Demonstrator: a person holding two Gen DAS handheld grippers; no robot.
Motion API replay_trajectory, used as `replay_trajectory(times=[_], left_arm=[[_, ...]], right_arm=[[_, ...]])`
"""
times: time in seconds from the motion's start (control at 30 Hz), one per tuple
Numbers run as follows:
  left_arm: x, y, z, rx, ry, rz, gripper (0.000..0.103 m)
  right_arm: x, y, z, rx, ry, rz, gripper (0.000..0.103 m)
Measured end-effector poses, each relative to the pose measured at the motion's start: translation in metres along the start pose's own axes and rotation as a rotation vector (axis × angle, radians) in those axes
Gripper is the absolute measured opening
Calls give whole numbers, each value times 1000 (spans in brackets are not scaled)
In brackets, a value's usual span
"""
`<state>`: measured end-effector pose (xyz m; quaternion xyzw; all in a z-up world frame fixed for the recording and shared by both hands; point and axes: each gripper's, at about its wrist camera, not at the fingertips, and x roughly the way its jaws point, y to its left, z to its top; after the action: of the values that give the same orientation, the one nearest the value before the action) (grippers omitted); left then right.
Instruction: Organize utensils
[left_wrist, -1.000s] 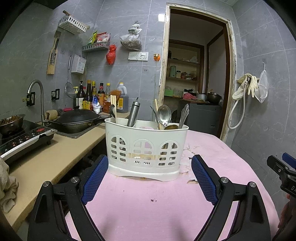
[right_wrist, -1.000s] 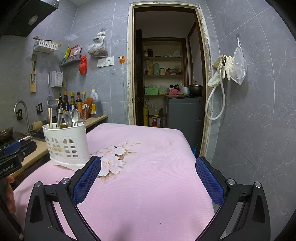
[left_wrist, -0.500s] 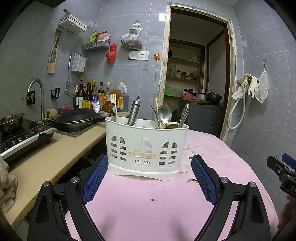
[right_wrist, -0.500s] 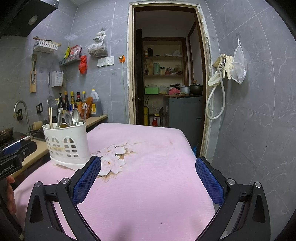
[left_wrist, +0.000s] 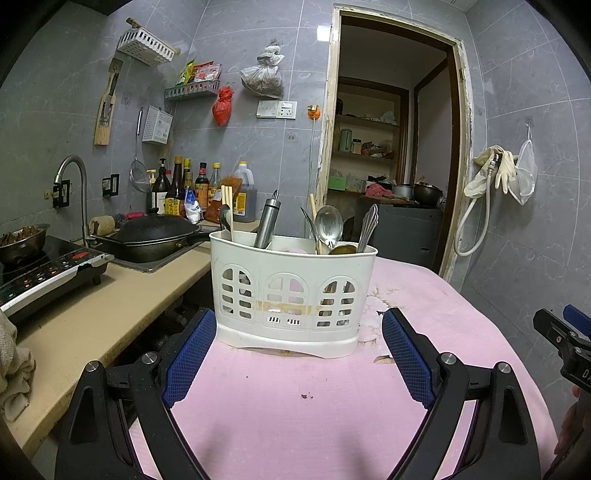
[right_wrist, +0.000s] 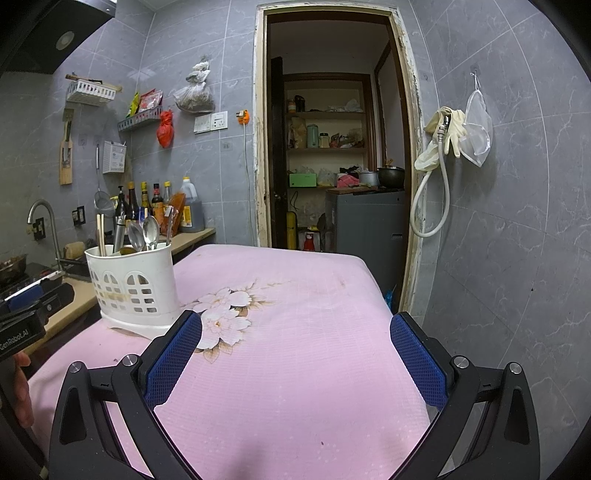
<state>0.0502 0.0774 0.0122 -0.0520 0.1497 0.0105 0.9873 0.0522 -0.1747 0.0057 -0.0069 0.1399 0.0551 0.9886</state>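
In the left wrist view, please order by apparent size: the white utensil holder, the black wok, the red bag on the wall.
1. white utensil holder, nearest the camera, so partly enlarged
2. black wok
3. red bag

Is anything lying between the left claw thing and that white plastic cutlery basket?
Only pink tablecloth with a few dark crumbs lies between the open left gripper and the white plastic utensil holder, as the left wrist view shows.
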Motion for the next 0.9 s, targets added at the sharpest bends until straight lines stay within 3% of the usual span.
replay_trajectory(times=[0.9], left_arm=[[0, 1, -4, -2, -5, 12, 88]], right_arm=[[-4, 4, -2, 3, -1, 6, 103]])
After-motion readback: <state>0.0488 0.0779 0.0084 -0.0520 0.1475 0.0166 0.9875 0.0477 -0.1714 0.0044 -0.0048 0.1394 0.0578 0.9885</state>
